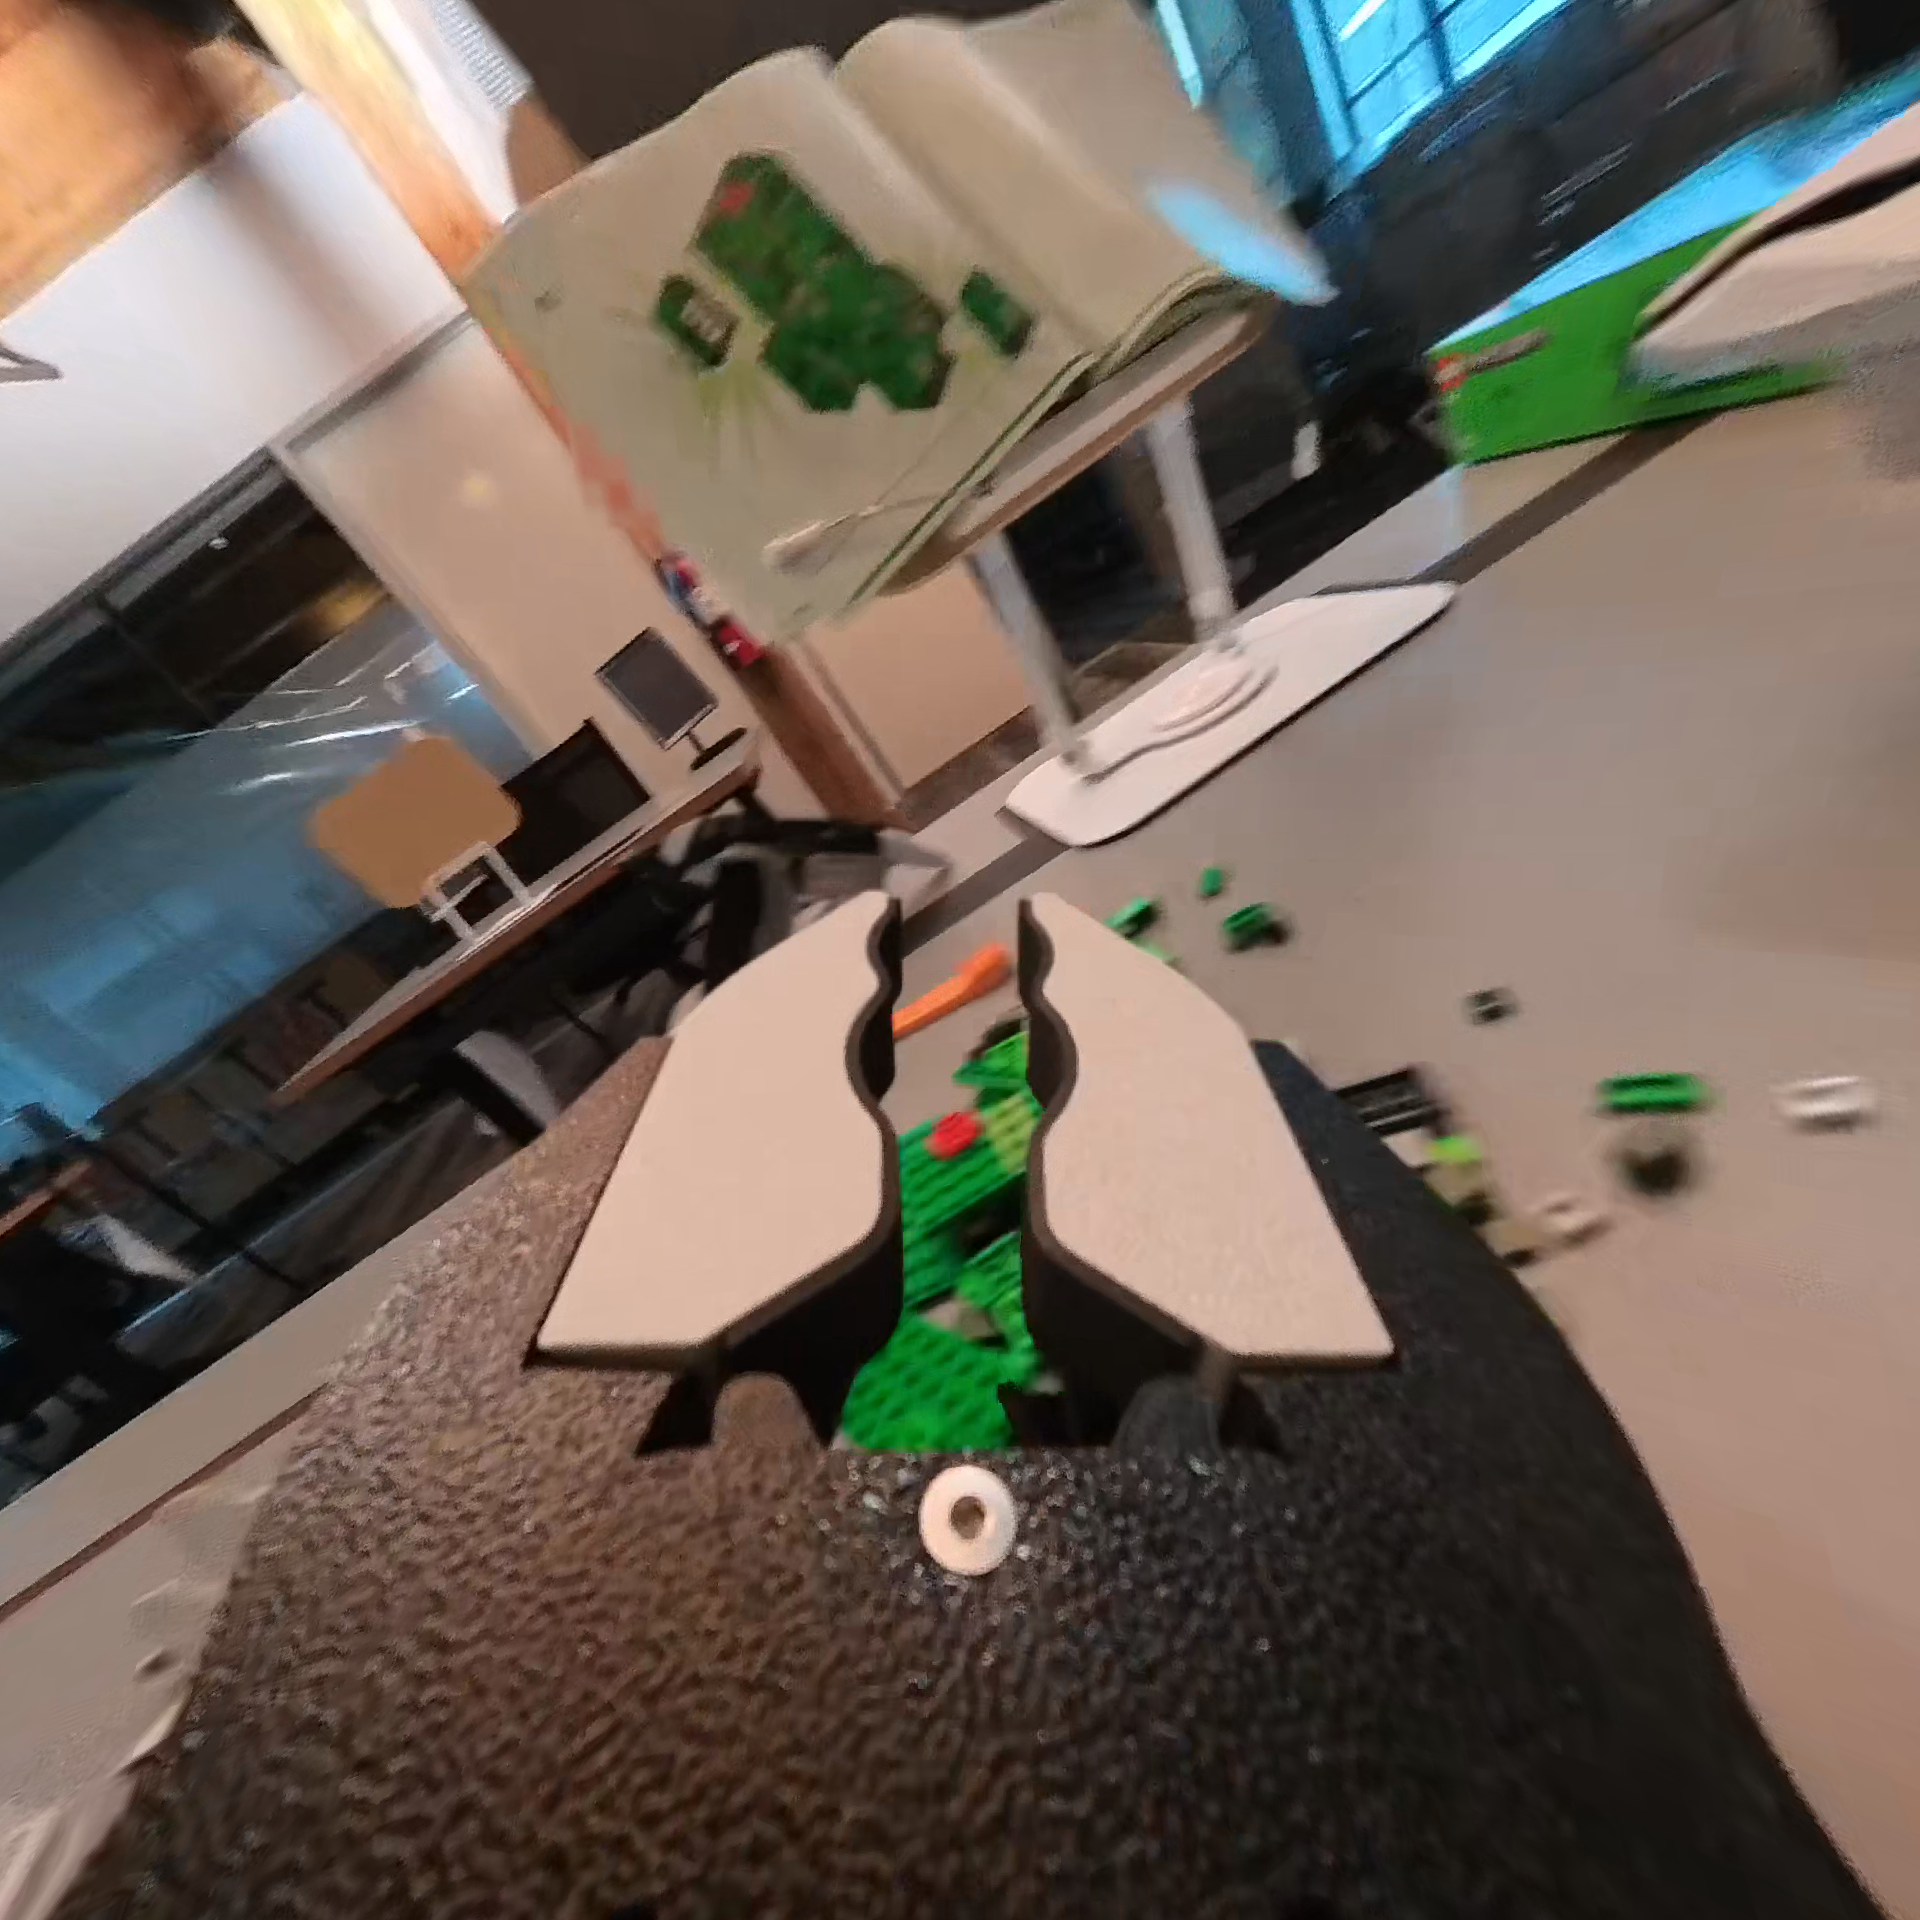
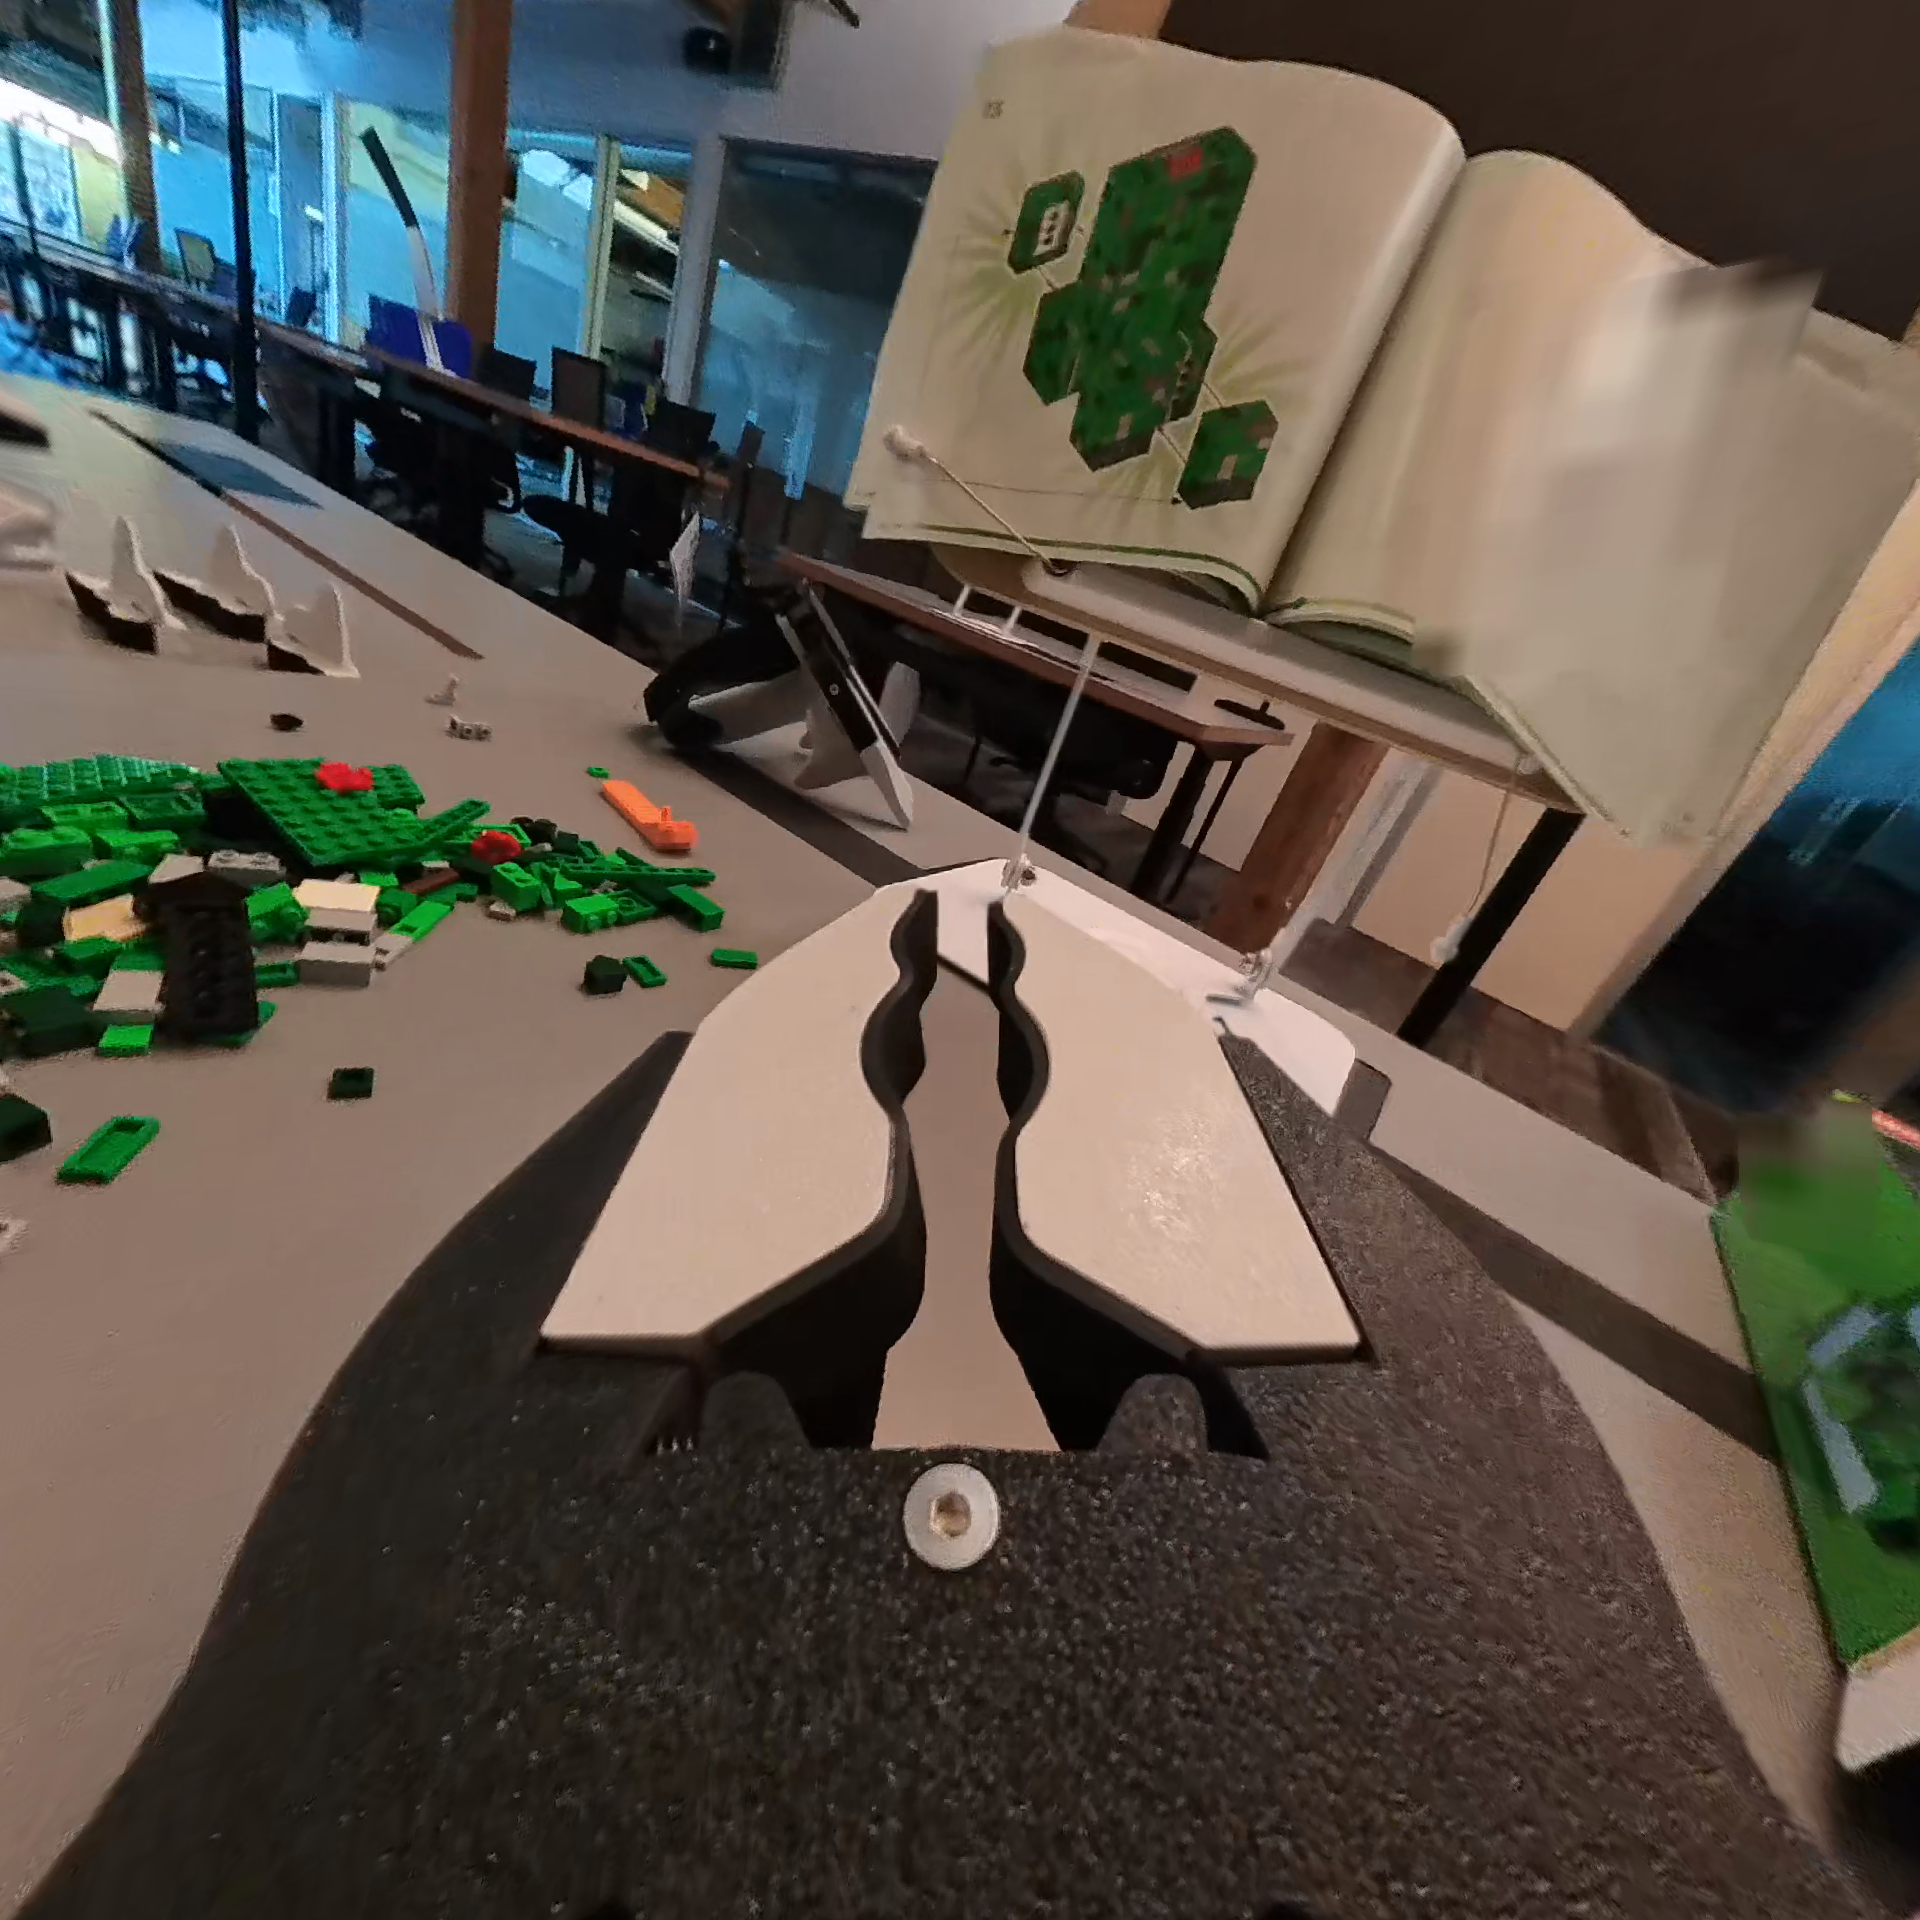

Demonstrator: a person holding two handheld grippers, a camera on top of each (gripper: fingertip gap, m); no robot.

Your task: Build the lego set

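The right gripper [image 2: 956, 914] hangs empty, fingers narrowly parted, above the grey tabletop [image 2: 499, 1122] right of the brick pile [image 2: 260, 894]. The left gripper [image 1: 958, 914], fingers slightly apart and holding nothing, hovers over that pile. Only a green plate assembly [image 2: 322, 805] with a red piece looks joined; most bricks lie loose. Beyond, the instruction booklet [image 2: 1164, 343] stands open. The left view is blurred, with the fingers hiding most of the pile.

Loose green lego bricks [image 2: 208, 894] lie heaped on the grey table, a red-studded green plate [image 2: 322, 805] tilted atop.
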